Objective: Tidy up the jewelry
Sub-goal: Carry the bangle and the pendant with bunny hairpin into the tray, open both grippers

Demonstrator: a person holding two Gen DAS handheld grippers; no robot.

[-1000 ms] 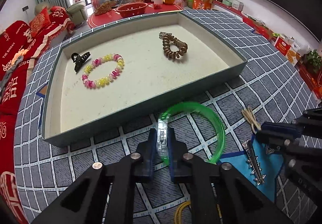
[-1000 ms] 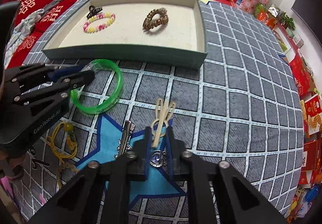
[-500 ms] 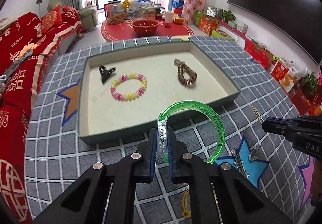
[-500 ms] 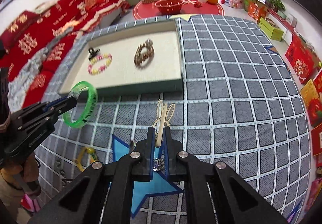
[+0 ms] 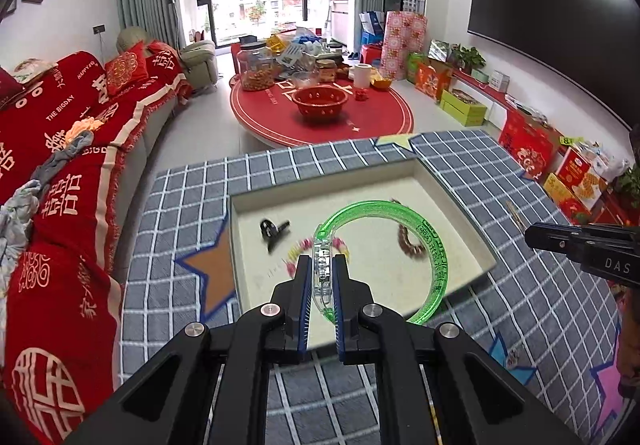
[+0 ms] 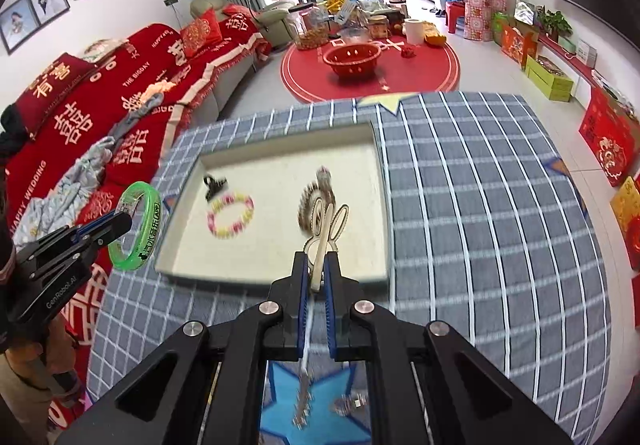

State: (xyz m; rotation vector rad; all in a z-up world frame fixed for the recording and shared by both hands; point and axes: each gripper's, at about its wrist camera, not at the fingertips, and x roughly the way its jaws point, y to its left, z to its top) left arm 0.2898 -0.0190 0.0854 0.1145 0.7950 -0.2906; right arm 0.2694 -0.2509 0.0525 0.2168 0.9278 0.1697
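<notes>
Carrying both pieces over the tray [image 5: 486, 251] and lowering them before release is, by judgement, the sound way to finish this step: each should come down onto bare lining, well apart from what already lies there, and the jaws should part only when the piece is close to the floor of the tray, so that it neither bounces nor rolls. In the left wrist view the left gripper [image 5: 323, 273] is clenched on the clear clasp section of the green bangle [image 5: 434, 245], whose ring arcs up and round toward 2 o'clock of the fingertips and hangs in the air above the tray's near half; a ring held on edge like this may roll if dropped. In the right wrist view the right gripper [image 6: 316, 273] is clamped on the stem of the cream rabbit-ear hair clip [image 6: 326, 223], whose loops project toward 12 o'clock over the tray's near right part. Inside lie the black claw clip [image 6: 214, 185] at 10 o'clock, the pink-and-yellow bead bracelet [image 6: 230, 216] just beside it, and the brown coil hair tie [image 6: 310, 197], partly hidden behind the held clip. Both tools point forward and slightly downward at the tray, the left one seen at 9 o'clock in the right wrist view. Further pieces rest on the checked cloth [image 6: 480, 205] below, blurred.
</notes>
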